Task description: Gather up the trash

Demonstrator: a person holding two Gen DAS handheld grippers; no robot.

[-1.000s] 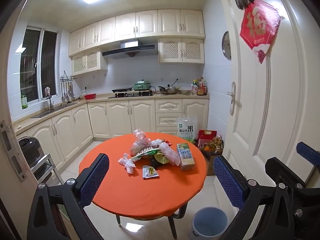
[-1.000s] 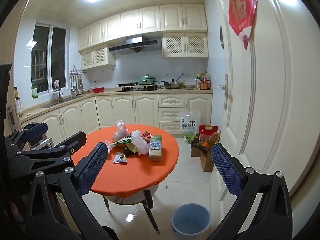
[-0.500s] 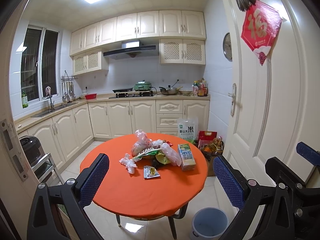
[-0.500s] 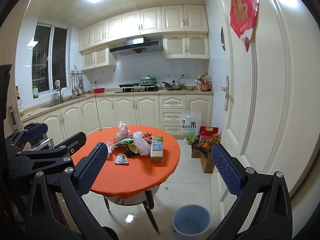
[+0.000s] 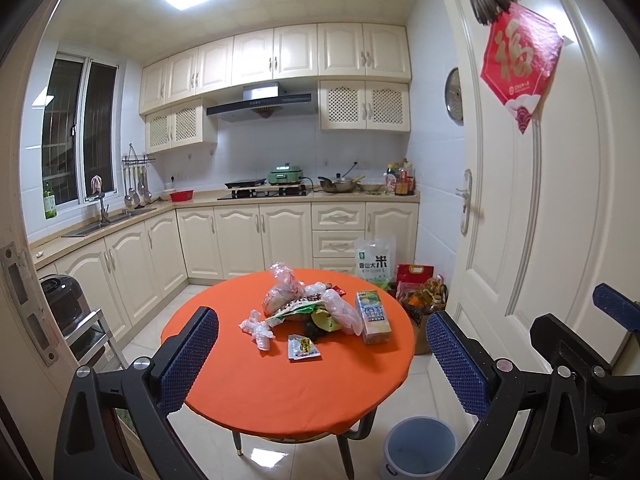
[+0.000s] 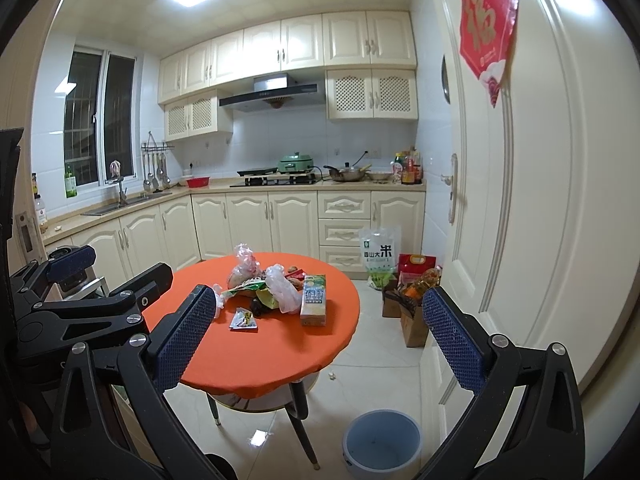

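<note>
A pile of trash (image 5: 308, 308) lies on a round table with an orange cloth (image 5: 280, 392): clear plastic bags, snack wrappers, a green drink carton (image 5: 372, 317) and a small flat packet (image 5: 303, 348). The pile also shows in the right wrist view (image 6: 272, 290). A grey-blue trash bin (image 5: 420, 452) stands on the floor at the table's right foot; it also shows in the right wrist view (image 6: 382, 440). My left gripper (image 5: 320, 364) is open and empty, well short of the table. My right gripper (image 6: 320, 336) is open and empty, to the right of the left one.
A white door (image 5: 540, 200) stands close on the right. Grocery bags and a rice sack (image 5: 374, 260) sit on the floor by the cabinets. Cream cabinets and a counter (image 5: 240, 200) line the back and left. A black appliance on a step stool (image 5: 64, 312) stands at left.
Both views have shifted slightly; the table and trash sit a touch lower and closer in frame. Both grippers stay open and empty.
</note>
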